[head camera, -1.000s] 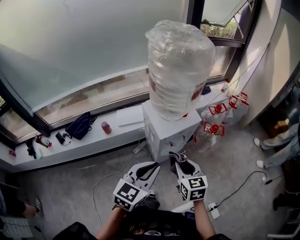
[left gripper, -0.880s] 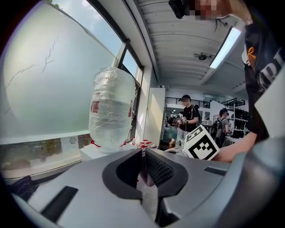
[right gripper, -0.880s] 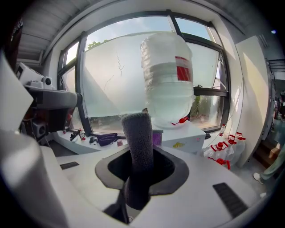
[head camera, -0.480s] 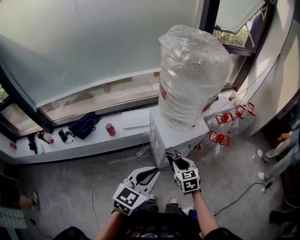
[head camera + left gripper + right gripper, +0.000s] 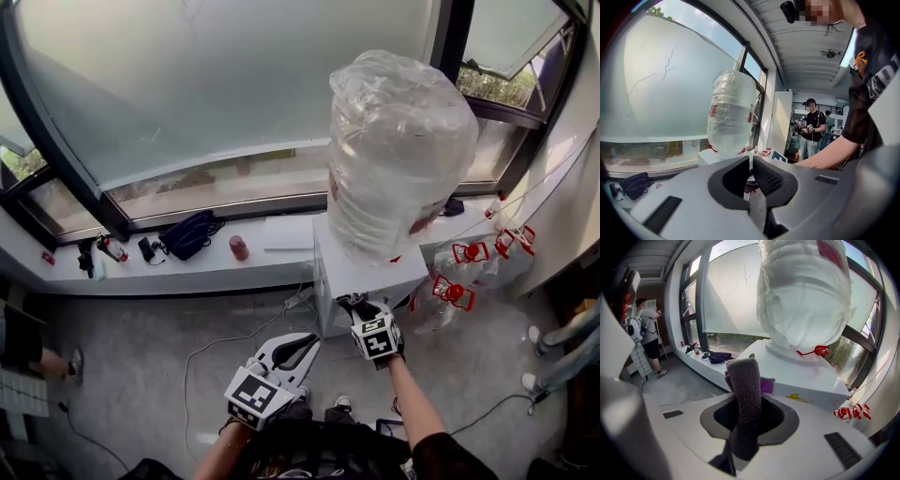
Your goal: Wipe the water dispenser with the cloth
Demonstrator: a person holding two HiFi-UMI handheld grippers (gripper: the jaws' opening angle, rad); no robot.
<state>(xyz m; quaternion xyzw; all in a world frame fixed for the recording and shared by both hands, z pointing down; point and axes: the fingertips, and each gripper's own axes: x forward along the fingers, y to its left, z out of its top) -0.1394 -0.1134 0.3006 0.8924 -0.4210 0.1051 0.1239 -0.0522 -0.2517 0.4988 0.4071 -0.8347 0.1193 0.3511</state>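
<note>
The white water dispenser (image 5: 361, 272) stands by the window sill with a big plastic-wrapped water bottle (image 5: 401, 155) upside down on top. My right gripper (image 5: 361, 305) is shut on a folded dark grey cloth (image 5: 745, 397), whose tip is just in front of the dispenser's front upper edge (image 5: 797, 385). The cloth (image 5: 353, 302) shows small at the gripper's tip in the head view. My left gripper (image 5: 298, 349) hangs lower left of the dispenser, shut with nothing between its jaws. In the left gripper view the bottle (image 5: 729, 115) rises ahead.
A long white sill (image 5: 187, 272) carries a dark bag (image 5: 190, 232), a red cup (image 5: 239, 247) and small items. Empty bottles with red handles (image 5: 473, 258) lie right of the dispenser. Cables (image 5: 225, 342) cross the grey floor. People stand at the left (image 5: 647, 333) and in the background (image 5: 811, 131).
My right gripper with the cloth has risen and moved forward to the dispenser's front top edge. The head camera has moved, shifting the view. The left gripper stays low.
</note>
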